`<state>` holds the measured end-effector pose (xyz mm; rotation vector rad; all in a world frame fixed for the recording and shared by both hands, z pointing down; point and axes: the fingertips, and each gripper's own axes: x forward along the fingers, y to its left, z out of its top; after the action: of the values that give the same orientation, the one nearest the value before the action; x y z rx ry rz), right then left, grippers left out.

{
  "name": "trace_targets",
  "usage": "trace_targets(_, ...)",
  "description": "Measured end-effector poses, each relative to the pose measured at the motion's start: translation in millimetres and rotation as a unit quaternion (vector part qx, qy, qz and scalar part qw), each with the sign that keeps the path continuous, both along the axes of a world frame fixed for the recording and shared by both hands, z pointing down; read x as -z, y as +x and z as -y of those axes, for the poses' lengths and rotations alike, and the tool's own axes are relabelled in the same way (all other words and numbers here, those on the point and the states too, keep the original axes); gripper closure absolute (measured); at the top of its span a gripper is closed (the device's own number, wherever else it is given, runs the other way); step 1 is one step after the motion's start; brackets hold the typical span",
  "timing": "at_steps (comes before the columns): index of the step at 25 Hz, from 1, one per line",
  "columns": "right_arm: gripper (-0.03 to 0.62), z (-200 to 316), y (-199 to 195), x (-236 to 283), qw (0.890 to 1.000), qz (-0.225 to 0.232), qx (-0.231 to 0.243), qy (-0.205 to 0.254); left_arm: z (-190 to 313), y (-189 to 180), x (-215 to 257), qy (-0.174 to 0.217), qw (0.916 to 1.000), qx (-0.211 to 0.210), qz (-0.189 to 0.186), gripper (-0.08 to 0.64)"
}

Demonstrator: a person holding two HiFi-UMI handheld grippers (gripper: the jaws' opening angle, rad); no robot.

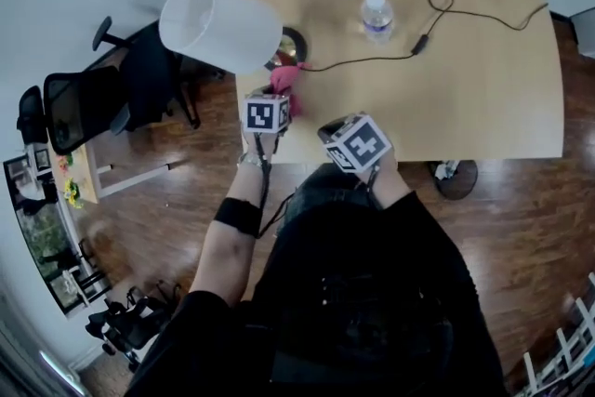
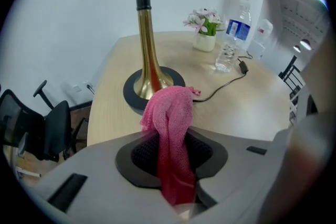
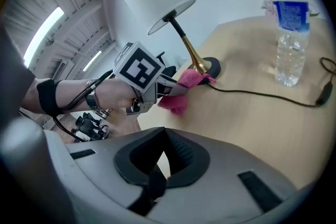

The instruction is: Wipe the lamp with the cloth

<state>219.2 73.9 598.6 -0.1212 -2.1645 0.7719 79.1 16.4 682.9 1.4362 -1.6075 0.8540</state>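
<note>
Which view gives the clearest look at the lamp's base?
The left gripper view: the lamp base sits close and nearly whole, with only the pink cloth overlapping its front edge. In the head view the shade hides most of it; the right gripper view shows it small and distant.

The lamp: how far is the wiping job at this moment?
Done: the pink cloth is clamped in the left gripper. In hand: its free end is close to the lamp's dark base; contact cannot be confirmed. Left: wiping the base, brass stem and white shade. The right gripper is empty.
</note>
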Motion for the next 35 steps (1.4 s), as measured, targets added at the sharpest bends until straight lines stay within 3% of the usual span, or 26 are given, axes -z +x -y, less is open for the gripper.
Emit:
trace_targets(3, 0.589, -8.7, 9.2, -0.6, 1.000, 0.007, -0.014, -0.011, -10.8, -7.2, 21.9, 0.060, 0.9975, 0.028, 0.025, 0.445)
trace_targets(7, 0.589, -12.8, 8.5, 5.6, 1.000, 0.003, -0.020, 0.006, 6.5, -35.5, 76.2, 0.167, 0.9820, 0.046, 0.075, 0.445)
trace_targets(10, 0.588, -13.7, 0.7, 5.6, 0.999, -0.010, -0.028, 0.025, 22.6, -49.2, 90.7, 0.198, 0.9766, 0.037, 0.075, 0.445)
trace_targets(17, 0.589, -34.9, -44.8, 3.3, 0.995, -0.042, -0.083, 0.034, 67.7, -47.0, 104.3, 0.224, 0.9738, -0.029, 0.029, 0.445)
trace_targets(22, 0.589, -63.4, -73.3, -6.1, 0.990, -0.076, -0.114, 0.044, 72.0, -47.2, 90.7, 0.241, 0.9677, -0.074, -0.001, 0.445)
trace_targets(27, 0.588, -85.6, -99.8, -7.7, 0.982, -0.097, -0.154, 0.046, 58.9, -50.8, 52.4, 0.204, 0.9713, -0.111, -0.050, 0.445)
trace_targets(30, 0.589, -87.1, -106.6, -5.3, 0.976, -0.106, -0.182, 0.048, 60.6, -52.6, 37.8, 0.194, 0.9709, -0.128, -0.057, 0.444)
trace_targets(35, 0.588, -104.6, -119.2, -8.5, 0.976, -0.112, -0.185, 0.038, 56.7, -52.0, 23.7, 0.165, 0.9700, -0.164, -0.071, 0.445)
